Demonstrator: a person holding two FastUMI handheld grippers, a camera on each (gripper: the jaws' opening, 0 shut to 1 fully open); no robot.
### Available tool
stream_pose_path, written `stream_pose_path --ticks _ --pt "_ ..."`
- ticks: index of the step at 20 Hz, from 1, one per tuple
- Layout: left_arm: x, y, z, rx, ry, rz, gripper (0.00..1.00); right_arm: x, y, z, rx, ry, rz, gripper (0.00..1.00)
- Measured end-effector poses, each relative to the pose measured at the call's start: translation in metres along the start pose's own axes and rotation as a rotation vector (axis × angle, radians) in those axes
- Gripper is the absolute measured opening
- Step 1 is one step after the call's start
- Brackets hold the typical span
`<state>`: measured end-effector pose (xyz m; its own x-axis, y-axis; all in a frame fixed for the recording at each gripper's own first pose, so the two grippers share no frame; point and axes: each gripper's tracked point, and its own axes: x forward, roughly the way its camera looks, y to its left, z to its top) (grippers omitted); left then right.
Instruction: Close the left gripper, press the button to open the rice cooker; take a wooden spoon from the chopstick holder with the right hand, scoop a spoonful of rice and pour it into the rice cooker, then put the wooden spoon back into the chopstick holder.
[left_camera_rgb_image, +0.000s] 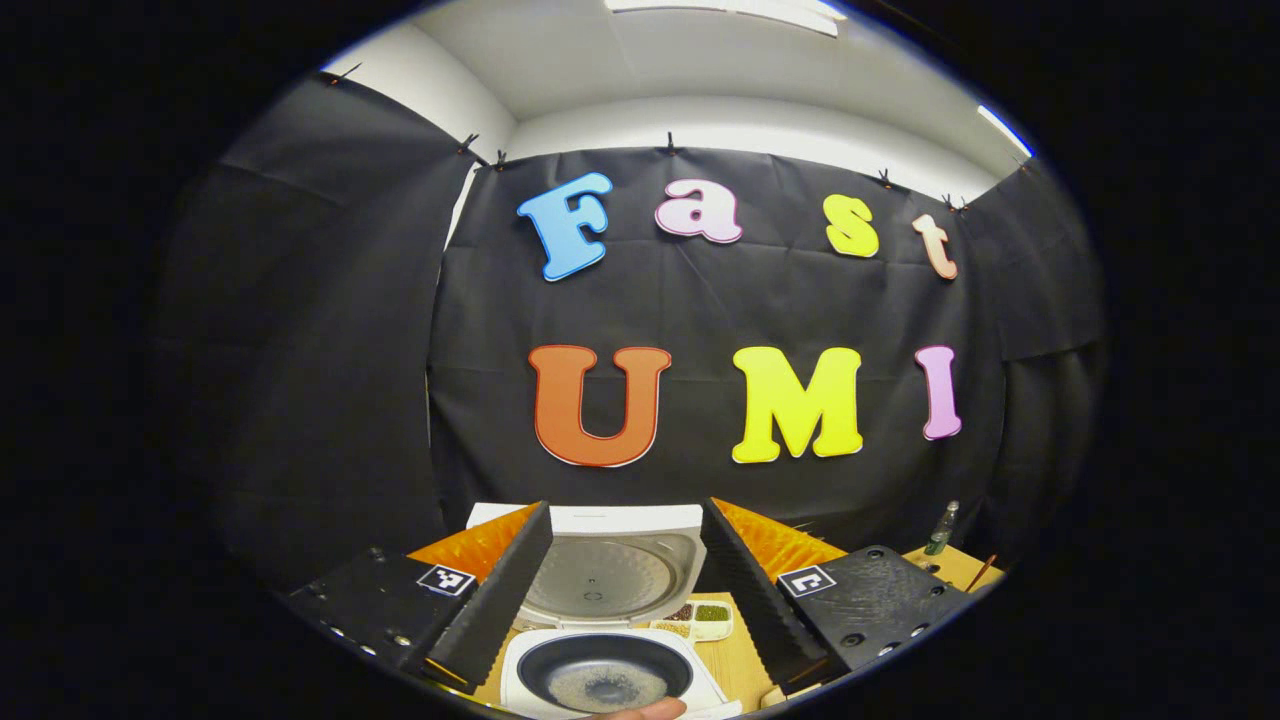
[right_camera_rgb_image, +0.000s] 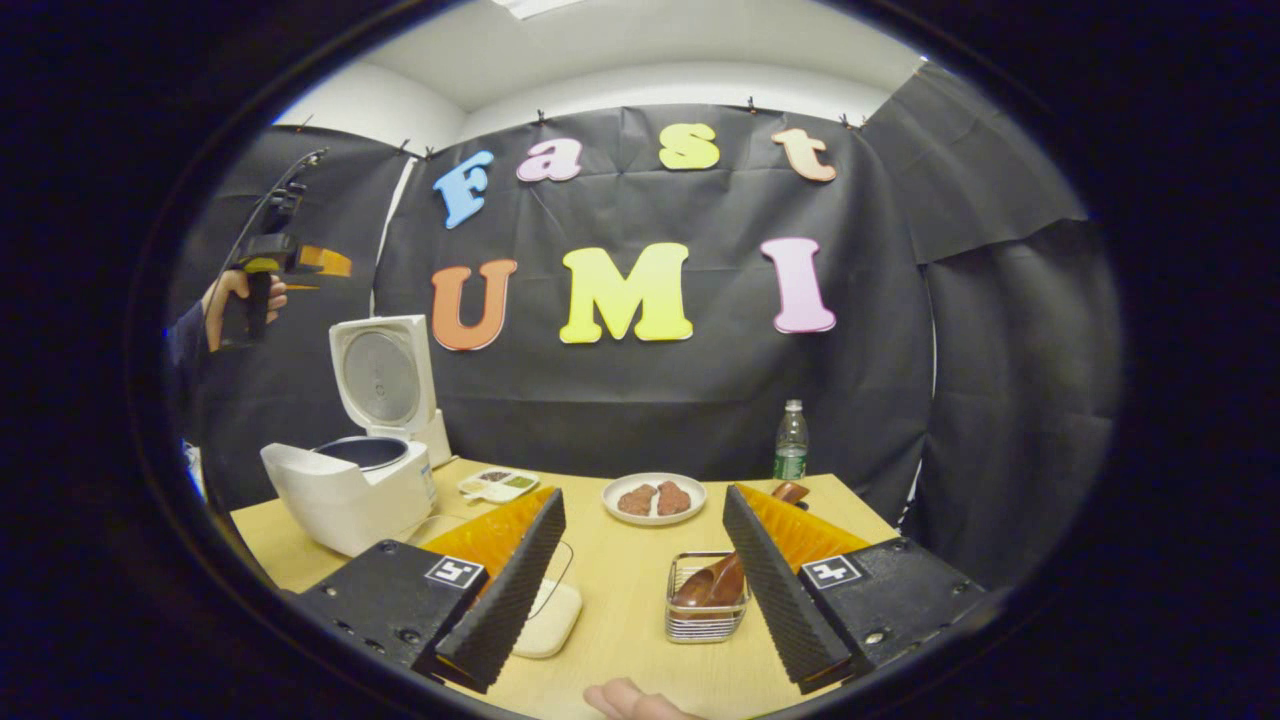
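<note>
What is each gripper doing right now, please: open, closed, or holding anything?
Left gripper: open, holding nothing, above the white rice cooker with its lid up.
Right gripper: open, holding nothing, facing the wire chopstick holder.

A light wooden table carries the white rice cooker at its left, a compartment tray, a plate, a bottle, a wire chopstick holder and a pale slab, perhaps a pad.
</note>
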<state>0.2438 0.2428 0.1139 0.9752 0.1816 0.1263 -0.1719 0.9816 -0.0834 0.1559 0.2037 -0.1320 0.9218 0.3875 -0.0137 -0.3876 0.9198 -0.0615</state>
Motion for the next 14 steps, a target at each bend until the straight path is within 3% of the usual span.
stream_pose_path --ticks 5,10,14 --pt "0.063 0.018 0.004 0.003 -0.023 0.057 0.93 -0.001 0.009 0.008 -0.028 -0.065 0.035 1.0" --pt "0.118 0.032 -0.041 0.046 0.04 0.106 0.93 0.006 0.019 0.009 -0.075 -0.099 0.05 1.0" --pt "0.143 0.067 -0.073 0.075 0.101 0.181 0.97 0.004 0.008 0.005 -0.088 -0.133 -0.037 1.0"
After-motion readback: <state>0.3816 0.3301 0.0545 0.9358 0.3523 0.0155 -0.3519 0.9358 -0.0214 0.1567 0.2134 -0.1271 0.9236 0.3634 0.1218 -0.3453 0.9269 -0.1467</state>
